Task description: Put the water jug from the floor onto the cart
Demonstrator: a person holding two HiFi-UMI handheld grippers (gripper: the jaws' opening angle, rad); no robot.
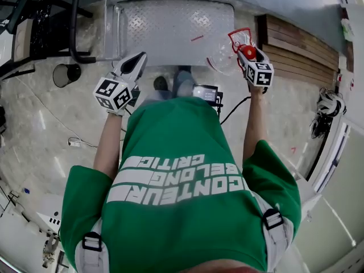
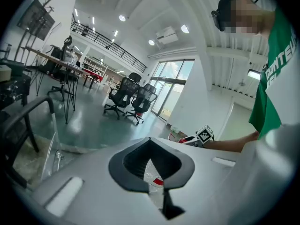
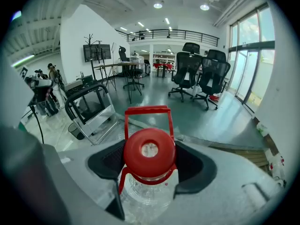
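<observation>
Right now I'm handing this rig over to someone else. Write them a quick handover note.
Right hand-held gripper: shut on the neck of the water jug, just under its red cap. The jug is held in the air by the near right corner of the cart.
Left hand-held gripper: jaws nearly together, holding nothing, in front of the cart.
Done: jug picked up.
Left: bring it over the cart deck, set it down, release.

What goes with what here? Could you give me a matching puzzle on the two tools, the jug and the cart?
1. left tool
2. right tool
3. water jug
4. cart

A. grips the jug's neck
B. silver deck, black handle
C. shut, empty
D. clear, with red cap

Pairs: 1-C, 2-A, 3-D, 4-B.
</observation>
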